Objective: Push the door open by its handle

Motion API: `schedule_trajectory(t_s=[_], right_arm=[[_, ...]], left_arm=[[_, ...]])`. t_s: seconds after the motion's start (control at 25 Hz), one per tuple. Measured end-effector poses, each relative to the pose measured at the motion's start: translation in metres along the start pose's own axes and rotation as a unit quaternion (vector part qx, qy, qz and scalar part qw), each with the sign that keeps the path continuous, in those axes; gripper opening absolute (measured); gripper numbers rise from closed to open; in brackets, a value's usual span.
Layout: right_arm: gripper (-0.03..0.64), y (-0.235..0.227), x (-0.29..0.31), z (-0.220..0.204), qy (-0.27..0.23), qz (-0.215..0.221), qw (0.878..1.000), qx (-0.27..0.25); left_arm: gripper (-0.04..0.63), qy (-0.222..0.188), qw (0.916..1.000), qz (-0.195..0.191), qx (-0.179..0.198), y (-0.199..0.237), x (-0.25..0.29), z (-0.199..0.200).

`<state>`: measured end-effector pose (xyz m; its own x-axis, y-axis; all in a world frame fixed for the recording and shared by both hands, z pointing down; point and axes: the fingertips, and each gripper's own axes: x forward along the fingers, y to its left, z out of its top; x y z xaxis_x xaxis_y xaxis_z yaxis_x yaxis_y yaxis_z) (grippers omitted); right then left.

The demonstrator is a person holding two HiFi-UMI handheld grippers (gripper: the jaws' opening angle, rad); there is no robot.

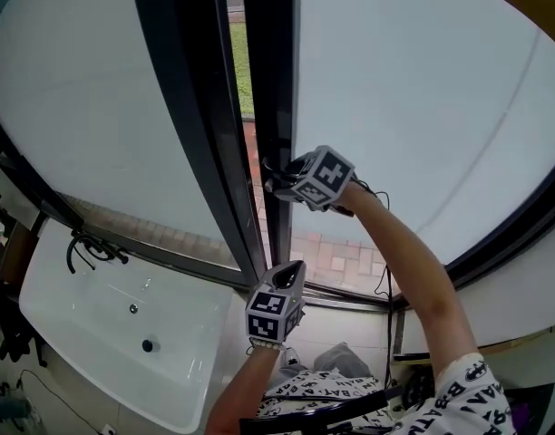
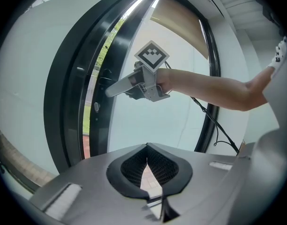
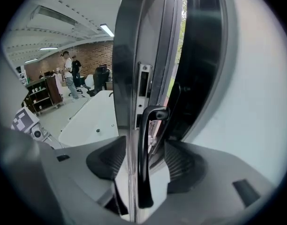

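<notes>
A tall door (image 1: 276,80) with a dark frame and frosted glass stands a crack ajar; grass and brick paving show through the gap. Its black lever handle (image 3: 155,112) hangs down along the door's edge. My right gripper (image 1: 279,178) is up at that edge, and in the right gripper view its jaws (image 3: 144,165) stand on either side of the handle with a little room left and right, so it is open. The left gripper (image 1: 291,272) hangs lower, in front of the sill, away from the door; its pads (image 2: 134,165) meet at the tip with nothing between them.
A white tub (image 1: 69,333) with a black tap (image 1: 87,247) lies below the left pane. A black cable (image 1: 387,288) runs down from my right arm. The fixed left pane's frame (image 1: 191,107) borders the gap. People (image 3: 71,74) stand far back in the room.
</notes>
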<state>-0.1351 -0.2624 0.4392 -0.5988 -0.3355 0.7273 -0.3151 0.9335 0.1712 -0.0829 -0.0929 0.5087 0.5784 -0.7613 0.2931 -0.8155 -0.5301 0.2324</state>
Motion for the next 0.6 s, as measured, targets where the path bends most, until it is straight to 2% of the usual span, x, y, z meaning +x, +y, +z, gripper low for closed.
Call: schedule_trajectory(t_s=[0.04, 0.2, 0.24, 0.44, 0.6], right_arm=[[0.231, 0.002, 0.005, 0.001, 0.005, 0.008, 1.0, 0.0], [0.222, 0.01, 0.016, 0.005, 0.02, 0.026, 0.999, -0.012], [0.157, 0.01, 0.017, 0.006, 0.024, 0.021, 0.999, -0.02], [0.015, 0.011, 0.023, 0.009, 0.039, 0.023, 0.998, -0.043], [0.011, 0.009, 0.028, 0.009, 0.041, 0.038, 0.997, -0.05]], left_arm=[[-0.014, 0.0, 1.0, -0.003, -0.002, -0.001, 0.003, 0.001], [-0.014, 0.003, 0.9998, -0.014, -0.01, -0.005, 0.011, 0.001], [-0.014, 0.002, 0.9998, -0.016, -0.011, -0.005, 0.014, 0.002], [-0.014, -0.004, 0.9999, -0.009, -0.008, 0.005, 0.028, 0.011], [-0.014, -0.003, 1.0, -0.005, -0.007, 0.016, 0.045, 0.016]])
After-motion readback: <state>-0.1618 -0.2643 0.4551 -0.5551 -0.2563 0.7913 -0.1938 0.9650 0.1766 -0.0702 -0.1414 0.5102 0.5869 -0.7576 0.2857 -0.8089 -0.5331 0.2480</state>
